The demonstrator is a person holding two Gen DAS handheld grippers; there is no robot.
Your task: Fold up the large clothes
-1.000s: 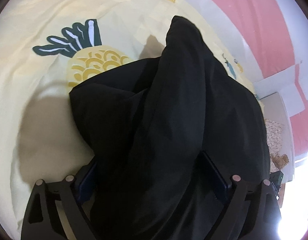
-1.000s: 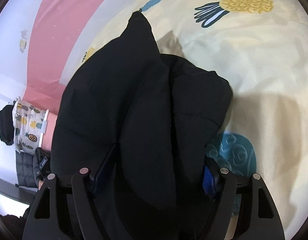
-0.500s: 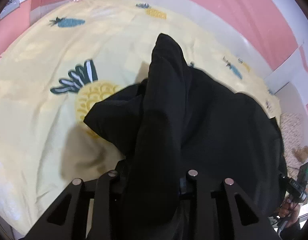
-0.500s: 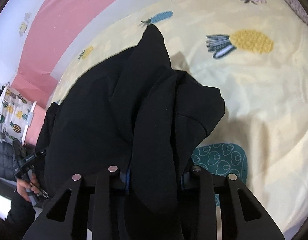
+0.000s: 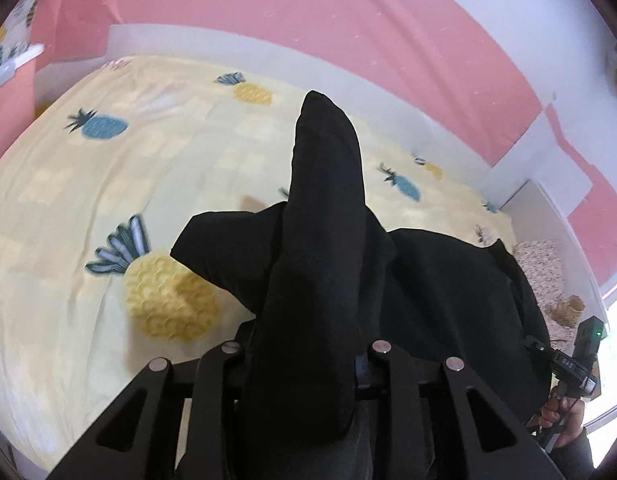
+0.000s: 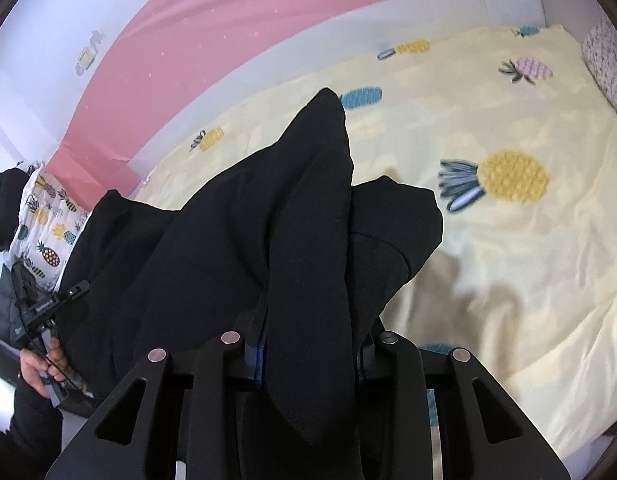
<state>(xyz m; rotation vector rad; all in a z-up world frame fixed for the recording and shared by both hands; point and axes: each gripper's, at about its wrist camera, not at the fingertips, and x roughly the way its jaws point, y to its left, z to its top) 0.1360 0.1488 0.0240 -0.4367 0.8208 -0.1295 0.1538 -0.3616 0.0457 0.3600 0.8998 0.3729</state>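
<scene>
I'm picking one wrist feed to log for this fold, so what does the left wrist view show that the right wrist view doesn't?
Left wrist only: the left gripper shut on the black garment, and a brown woven item past the bed's right end.

Right wrist only: the right gripper shut on the same garment, a pineapple-print pillow at far left, and a pink pineapple print.

Both: the yellow pineapple bedsheet and pink wall.
</scene>
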